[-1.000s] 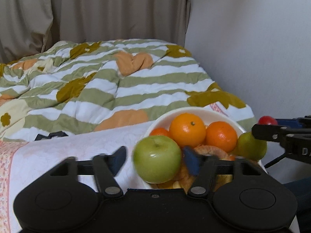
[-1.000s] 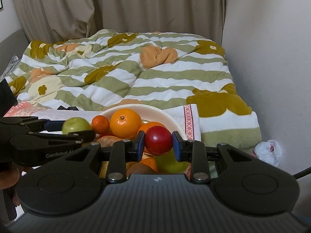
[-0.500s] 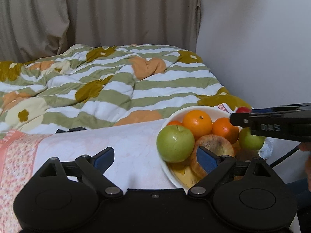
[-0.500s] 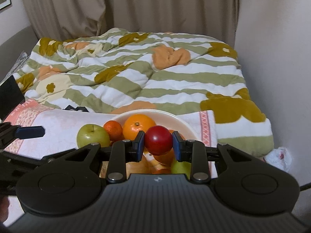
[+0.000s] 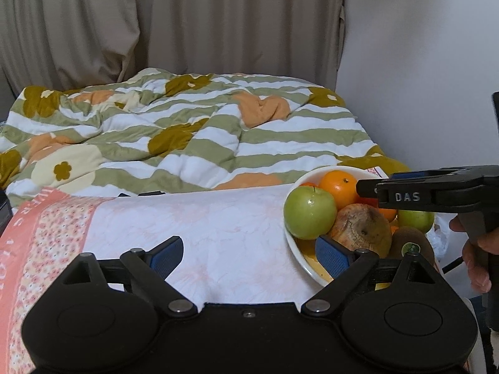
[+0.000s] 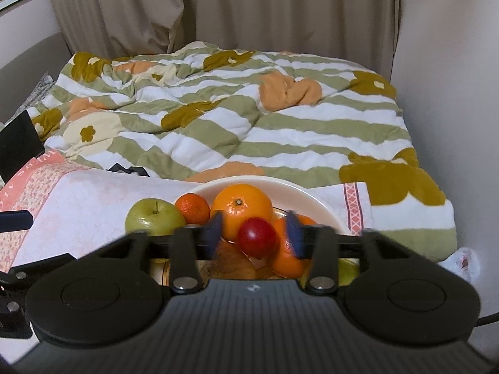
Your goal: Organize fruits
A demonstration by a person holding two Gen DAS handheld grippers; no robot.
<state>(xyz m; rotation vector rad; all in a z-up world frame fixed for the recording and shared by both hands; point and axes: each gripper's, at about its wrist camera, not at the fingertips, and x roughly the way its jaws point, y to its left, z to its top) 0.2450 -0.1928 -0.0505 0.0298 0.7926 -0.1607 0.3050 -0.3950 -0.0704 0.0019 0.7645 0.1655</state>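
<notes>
Released a moment ago from between clamped fingers, the red fruit now sits loose between the right gripper pads, which have spread apart on either side of it with visible gaps. It hangs over the pile in the white bowl; whether it touches the fruit beneath cannot be told. Blur smears the gripper fingers in the right wrist view.

Meanwhile the left gripper has pulled back toward the near left, its blue pads wide apart and holding nothing, hovering over the pink-and-white cloth on the tabletop. Its right pad overlaps the bowl's near rim in the left wrist view.

In the bowl, a green apple rests at the left edge, with a large orange behind it, a brown blemished fruit to its right and a kiwi at the near right. A striped floral quilt covers the bed beyond, backed by beige curtains.
</notes>
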